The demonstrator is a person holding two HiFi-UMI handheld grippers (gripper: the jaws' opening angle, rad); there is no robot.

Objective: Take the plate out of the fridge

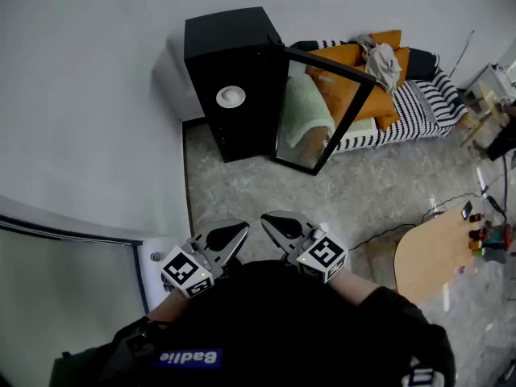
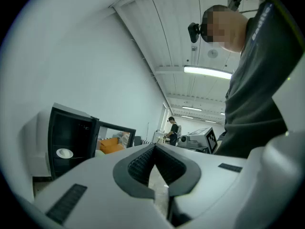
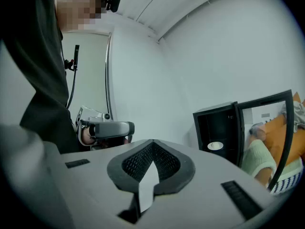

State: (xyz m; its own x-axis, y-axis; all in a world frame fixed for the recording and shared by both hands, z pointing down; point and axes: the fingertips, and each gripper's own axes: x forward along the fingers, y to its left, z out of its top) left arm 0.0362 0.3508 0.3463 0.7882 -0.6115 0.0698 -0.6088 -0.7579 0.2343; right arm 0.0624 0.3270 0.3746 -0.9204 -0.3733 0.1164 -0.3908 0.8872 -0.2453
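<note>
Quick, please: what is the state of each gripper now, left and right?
Left grey two-jaw gripper: closed, holding nothing.
Right grey two-jaw gripper: closed, holding nothing.

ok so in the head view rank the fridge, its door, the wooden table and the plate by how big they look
1. fridge, largest
2. open door, nearly as big, too close to be sure
3. wooden table, though it is nearer the camera
4. plate inside the fridge, by far the smallest

white wall [image 1: 81,95], mottled grey floor [image 1: 379,192] — striped sofa [image 1: 427,103] with orange cushions [image 1: 343,55], wooden table [image 1: 431,252] at right.
</note>
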